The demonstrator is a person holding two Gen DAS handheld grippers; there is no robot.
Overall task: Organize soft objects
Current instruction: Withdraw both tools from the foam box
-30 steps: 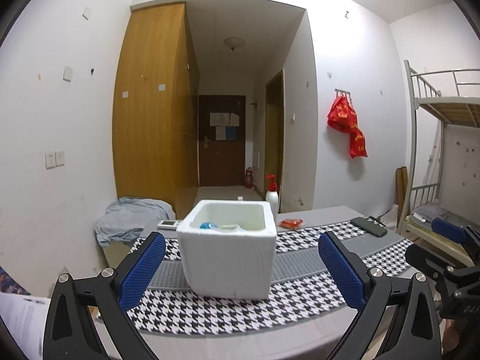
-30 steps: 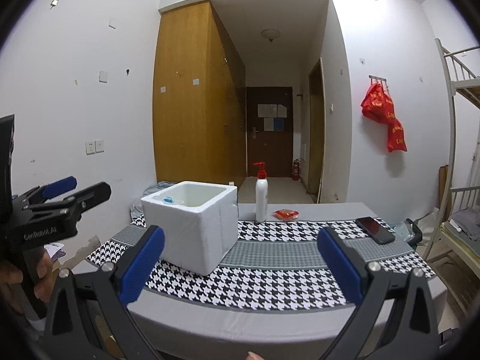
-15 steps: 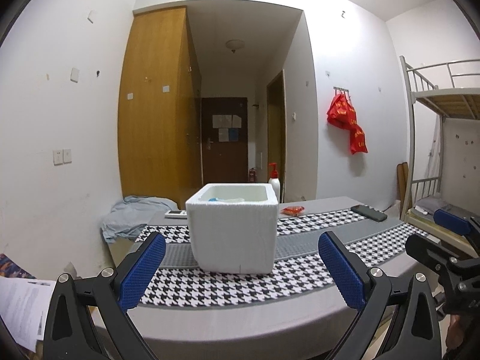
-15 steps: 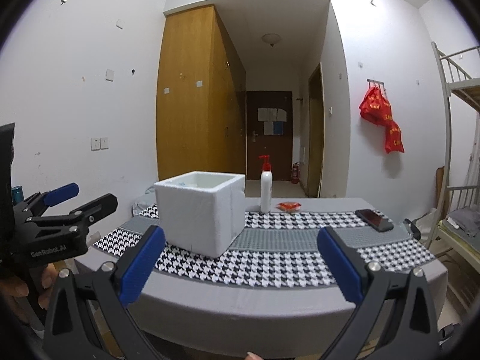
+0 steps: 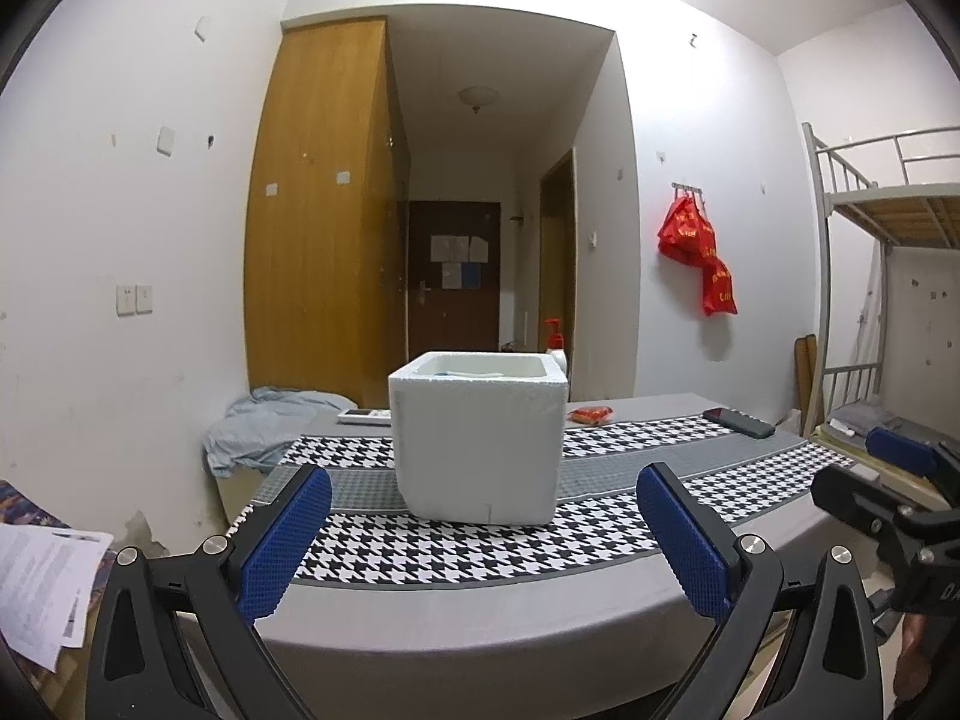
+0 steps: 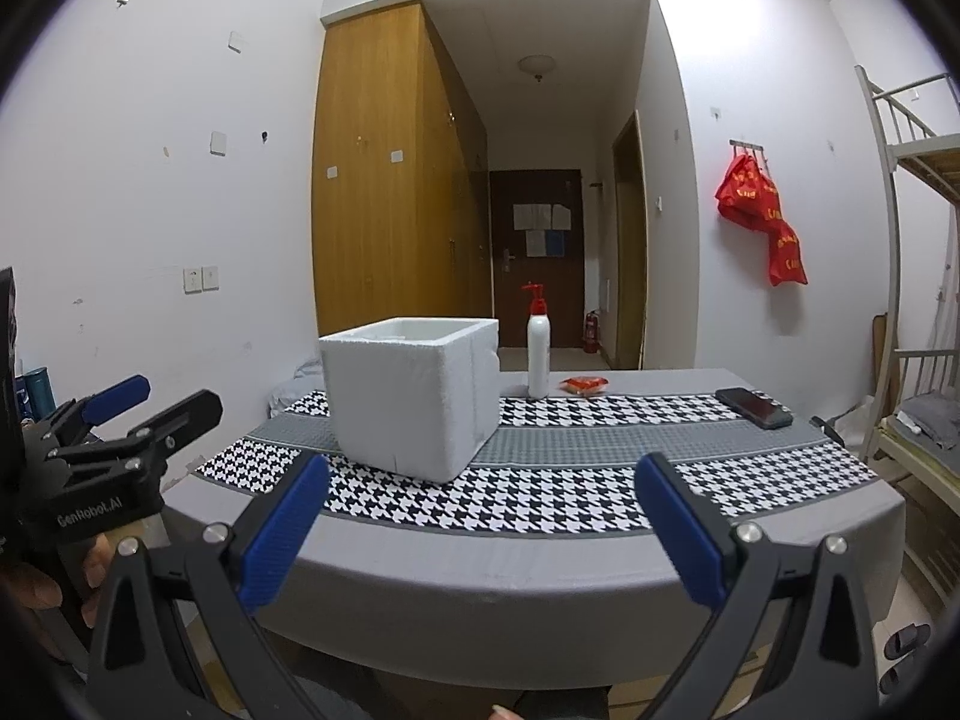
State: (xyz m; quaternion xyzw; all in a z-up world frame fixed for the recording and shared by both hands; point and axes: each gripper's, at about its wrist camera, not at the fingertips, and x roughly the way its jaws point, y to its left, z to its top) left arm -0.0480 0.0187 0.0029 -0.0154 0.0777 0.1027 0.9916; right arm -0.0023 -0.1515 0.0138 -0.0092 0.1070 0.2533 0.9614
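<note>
**Two grippers idle, box loaded, table edge the hazard**

Two tools noted. The left gripper (image 5: 483, 531) and right gripper (image 6: 480, 519) both stand with jaws spread wide, holding nothing, short of the grey-clothed table (image 6: 540, 576). The square white foam box (image 5: 477, 441) sits on the black-and-white houndstooth runner (image 6: 540, 498), at twelve o'clock from the left gripper and eleven o'clock from the right. Something pale with a blue patch (image 5: 474, 369) lies inside; its nature cannot be told. A small red packet (image 6: 584, 384) rests at one o'clock near the white pump bottle (image 6: 538, 354). Risk, in my judgement: the light box would slide or tip if knocked, and reaching for the packet could topple the bottle.
</note>
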